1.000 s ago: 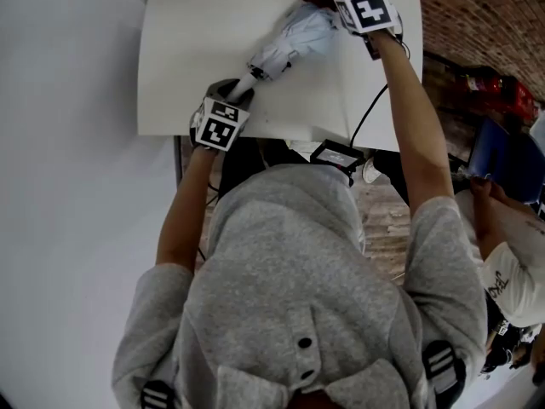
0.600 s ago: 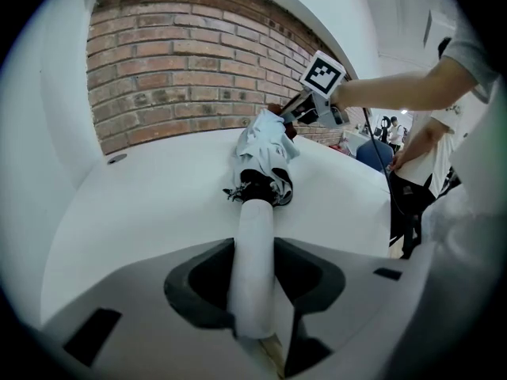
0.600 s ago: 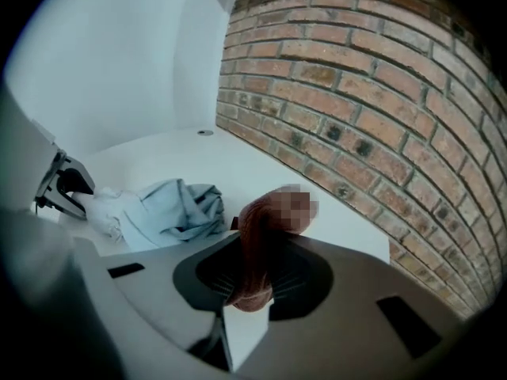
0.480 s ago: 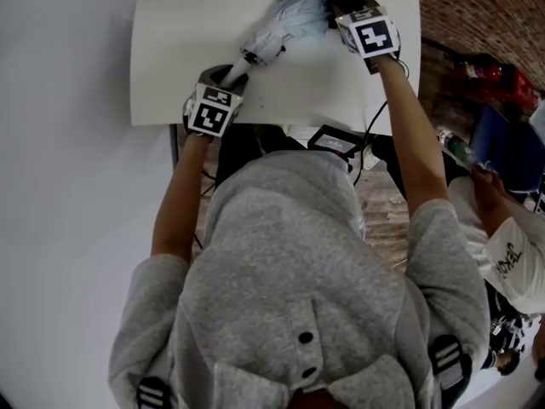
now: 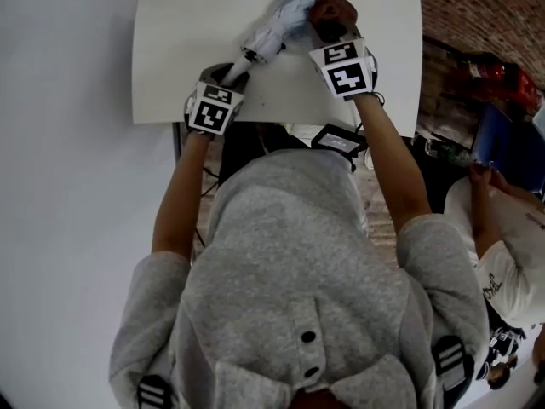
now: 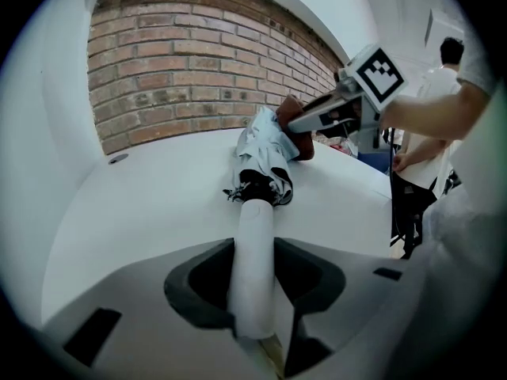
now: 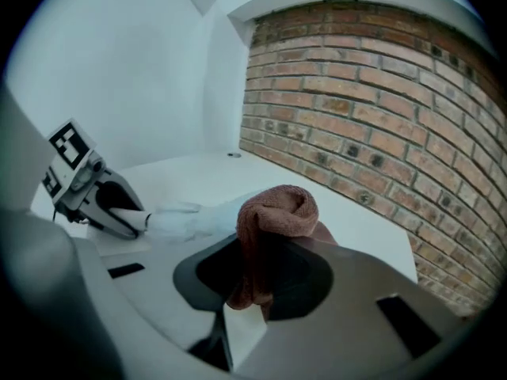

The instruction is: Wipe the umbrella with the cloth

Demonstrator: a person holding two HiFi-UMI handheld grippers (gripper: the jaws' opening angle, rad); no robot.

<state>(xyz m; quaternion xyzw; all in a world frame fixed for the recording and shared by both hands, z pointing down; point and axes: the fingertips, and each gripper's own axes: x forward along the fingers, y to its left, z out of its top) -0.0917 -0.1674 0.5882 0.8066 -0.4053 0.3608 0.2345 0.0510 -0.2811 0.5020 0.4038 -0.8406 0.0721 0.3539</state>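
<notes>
The left gripper (image 6: 253, 291) is clamped on the white handle (image 6: 255, 252) of the folded umbrella (image 5: 279, 25), which lies on the white table (image 5: 183, 49) with the handle toward the person and the pale canopy (image 6: 265, 153) angled away toward the far edge. The right gripper (image 7: 257, 283) is closed on a bunched reddish-brown cloth (image 7: 273, 220), with the jaws pinching its lower fold. In the head view the cloth sits against the right side of the canopy near its far end, in front of a brick wall (image 7: 380, 109).
</notes>
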